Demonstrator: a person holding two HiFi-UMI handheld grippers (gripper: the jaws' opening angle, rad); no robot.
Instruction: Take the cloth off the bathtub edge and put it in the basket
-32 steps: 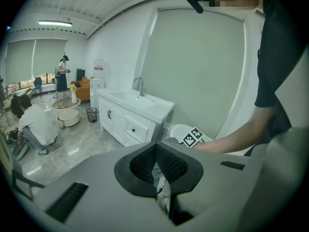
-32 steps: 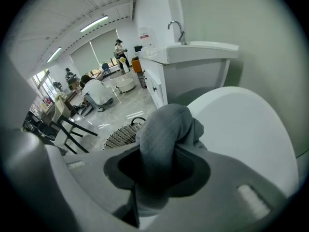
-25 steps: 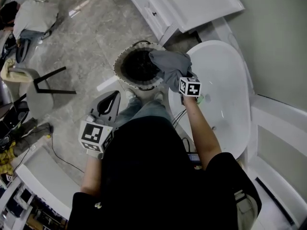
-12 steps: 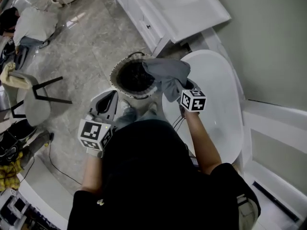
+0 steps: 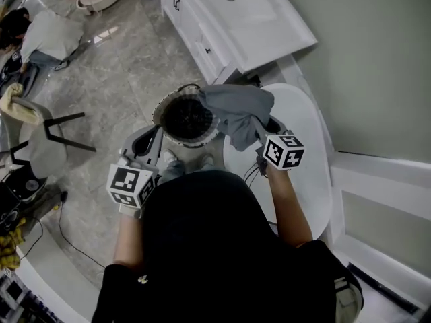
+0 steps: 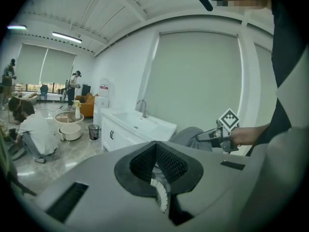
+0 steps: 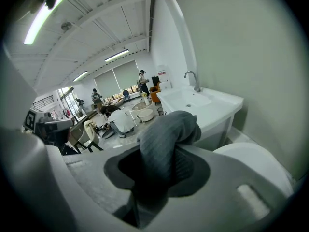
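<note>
The grey cloth (image 5: 236, 110) hangs bunched from my right gripper (image 5: 261, 132), which is shut on it. It is held up in the air, over the right rim of the round dark basket (image 5: 186, 116) and the near end of the white bathtub (image 5: 306, 147). In the right gripper view the cloth (image 7: 166, 132) fills the gap between the jaws of that gripper (image 7: 161, 151). My left gripper (image 5: 149, 145) hangs low at the left of the basket. Its jaws (image 6: 155, 146) are together with nothing in them.
A white vanity with a sink (image 5: 236, 9) stands just beyond the basket and tub. At the left of the grey tiled floor are a chair (image 5: 40, 136) and a crouching person (image 5: 47, 36). The person's legs and feet are right below the basket.
The head view has tilted, so everything sits lower in the picture. The right gripper has drawn back a little toward the body with the cloth still in it. The left gripper has hardly moved.
</note>
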